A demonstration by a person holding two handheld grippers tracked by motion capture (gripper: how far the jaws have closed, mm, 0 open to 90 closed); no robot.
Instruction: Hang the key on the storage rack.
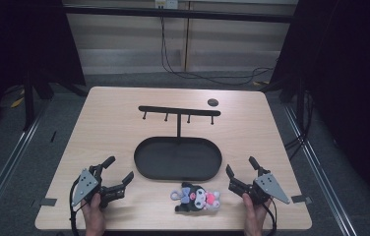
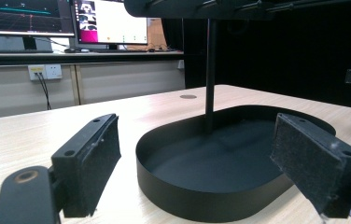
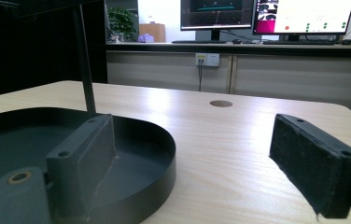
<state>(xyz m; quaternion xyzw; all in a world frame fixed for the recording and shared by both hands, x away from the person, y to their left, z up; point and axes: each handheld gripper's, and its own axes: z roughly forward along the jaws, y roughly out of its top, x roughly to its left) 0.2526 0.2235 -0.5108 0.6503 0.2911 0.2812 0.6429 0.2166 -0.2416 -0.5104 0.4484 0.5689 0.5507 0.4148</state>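
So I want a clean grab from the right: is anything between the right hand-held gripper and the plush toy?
Nothing visible. The right hand-held gripper stands open beside the plush toy, with only bare table between them. The tray sits behind the toy.

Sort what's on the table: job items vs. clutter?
In play: plush keychain toy between left gripper and right gripper, both open; black hanger stand with its oval tray.
Lying about: dark round disc near the far edge.
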